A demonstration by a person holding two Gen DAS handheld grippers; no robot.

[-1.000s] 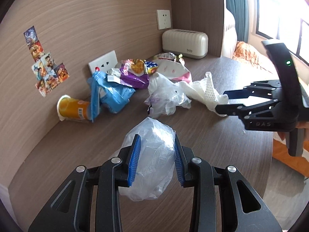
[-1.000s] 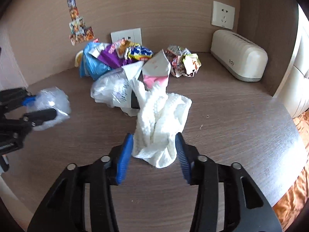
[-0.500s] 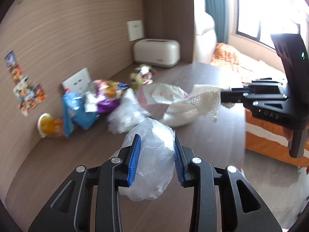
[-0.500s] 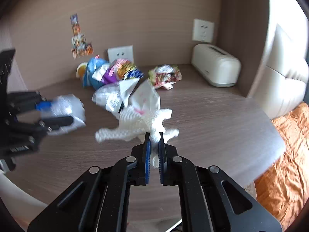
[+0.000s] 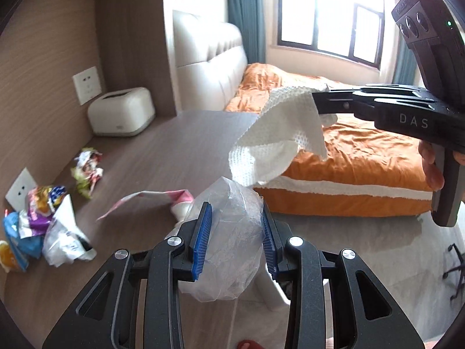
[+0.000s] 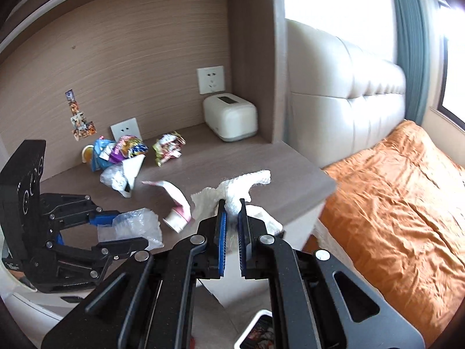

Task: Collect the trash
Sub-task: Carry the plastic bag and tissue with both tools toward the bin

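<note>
Carrying 2 pieces of trash off the desk at once, with no bin visible in either view, so judged to be mid-transfer. Left gripper [image 5: 235, 241], low centre of the left wrist frame, clenched around a crumpled clear plastic bag [image 5: 229, 241], blue pads pressing both flanks while the bag bulges above and below them. Right gripper [image 6: 231, 238], low centre of the right wrist frame, pinched nearly closed on a white paper towel [image 6: 232, 195], a thin fold caught between the pads and the rest fanning out loose; seen from the left wrist view, that towel [image 5: 279, 139] hangs in mid-air at centre right, apart from the bag. To do this well: keep both squeezes firm until over the bin, since the towel is probably held by a small fold only and the slick bag could likely slip; move level and unhurried; keep the 2 loads apart so nothing snags. Left behind on the brown desk [image 6: 261, 163]: a heap of snack wrappers [image 6: 122, 151] at centre left, a crumpled wrapper [image 6: 168, 148] just right of it, a pink and white packet [image 6: 177, 200] nearer the edge. Worth coming back for those afterwards.
</note>
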